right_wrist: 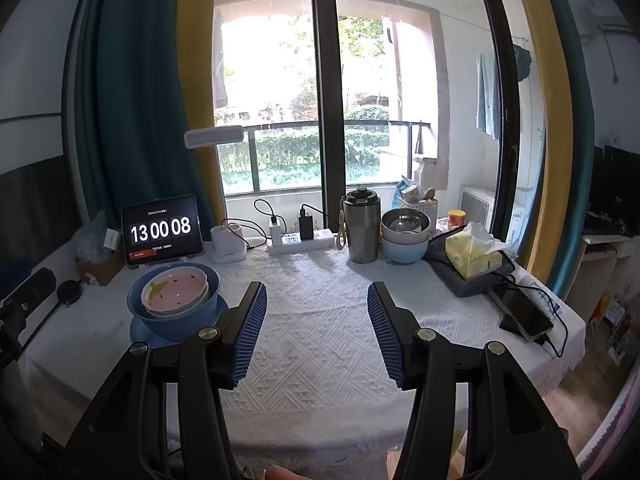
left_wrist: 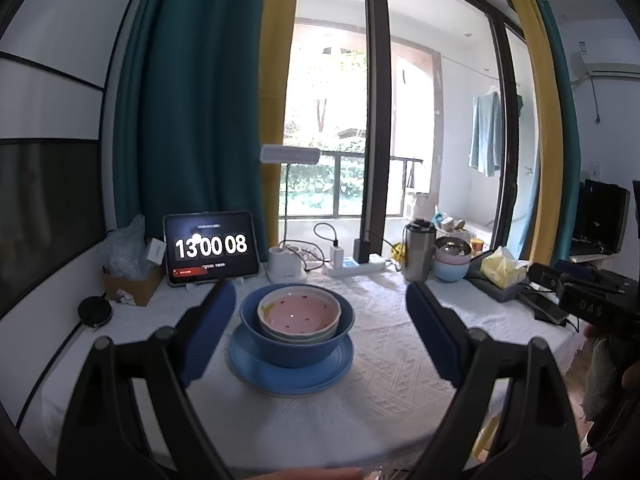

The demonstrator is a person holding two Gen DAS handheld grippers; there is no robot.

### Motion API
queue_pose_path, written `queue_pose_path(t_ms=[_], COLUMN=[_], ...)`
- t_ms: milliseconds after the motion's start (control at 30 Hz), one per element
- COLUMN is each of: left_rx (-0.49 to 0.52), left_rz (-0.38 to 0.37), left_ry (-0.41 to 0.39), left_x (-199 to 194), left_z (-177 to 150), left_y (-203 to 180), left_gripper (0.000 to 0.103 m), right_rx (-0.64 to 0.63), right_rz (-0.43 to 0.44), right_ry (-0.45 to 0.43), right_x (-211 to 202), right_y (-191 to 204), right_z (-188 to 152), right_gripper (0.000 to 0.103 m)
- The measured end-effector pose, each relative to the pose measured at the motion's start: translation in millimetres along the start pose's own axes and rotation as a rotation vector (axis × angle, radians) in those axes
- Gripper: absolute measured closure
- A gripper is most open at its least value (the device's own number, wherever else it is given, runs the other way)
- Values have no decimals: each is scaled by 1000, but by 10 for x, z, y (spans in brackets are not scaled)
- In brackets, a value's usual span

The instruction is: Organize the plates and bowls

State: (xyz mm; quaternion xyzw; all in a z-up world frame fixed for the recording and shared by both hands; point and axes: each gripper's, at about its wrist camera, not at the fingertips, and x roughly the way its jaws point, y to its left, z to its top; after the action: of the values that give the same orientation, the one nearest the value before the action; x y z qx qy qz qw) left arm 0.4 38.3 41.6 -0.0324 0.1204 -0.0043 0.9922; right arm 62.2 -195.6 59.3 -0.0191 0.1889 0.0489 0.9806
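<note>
A pink-and-white bowl (left_wrist: 298, 314) sits nested in a dark blue bowl (left_wrist: 296, 346), which stands on a blue plate (left_wrist: 290, 376) on the white tablecloth. The stack also shows in the right wrist view, with its pink bowl (right_wrist: 176, 290), blue bowl (right_wrist: 172, 318) and plate (right_wrist: 138, 332). My left gripper (left_wrist: 320, 312) is open, its blue fingers either side of the stack and a little short of it. My right gripper (right_wrist: 316, 300) is open and empty over bare cloth, to the right of the stack. A second stack of bowls (right_wrist: 405, 234) stands at the back right.
Along the back edge stand a tablet clock (right_wrist: 162, 230), a white lamp base (right_wrist: 228, 246), a power strip (right_wrist: 300, 240) and a steel tumbler (right_wrist: 362, 226). A tissue pack (right_wrist: 472, 250) and a phone (right_wrist: 522, 314) lie at the right. The right gripper's body (left_wrist: 592, 296) shows at right.
</note>
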Motion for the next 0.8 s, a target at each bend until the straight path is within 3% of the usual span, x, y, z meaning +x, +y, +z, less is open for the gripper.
queue_pose_path(t_ms=[800], left_rx=[0], left_rz=[-1], left_ry=[1], left_x=[-3], left_z=[0], left_y=[2], left_gripper=[15], right_rx=[1], right_rz=[1], right_ry=[3], right_x=[11], right_y=[14], right_z=[-8], right_gripper=[47])
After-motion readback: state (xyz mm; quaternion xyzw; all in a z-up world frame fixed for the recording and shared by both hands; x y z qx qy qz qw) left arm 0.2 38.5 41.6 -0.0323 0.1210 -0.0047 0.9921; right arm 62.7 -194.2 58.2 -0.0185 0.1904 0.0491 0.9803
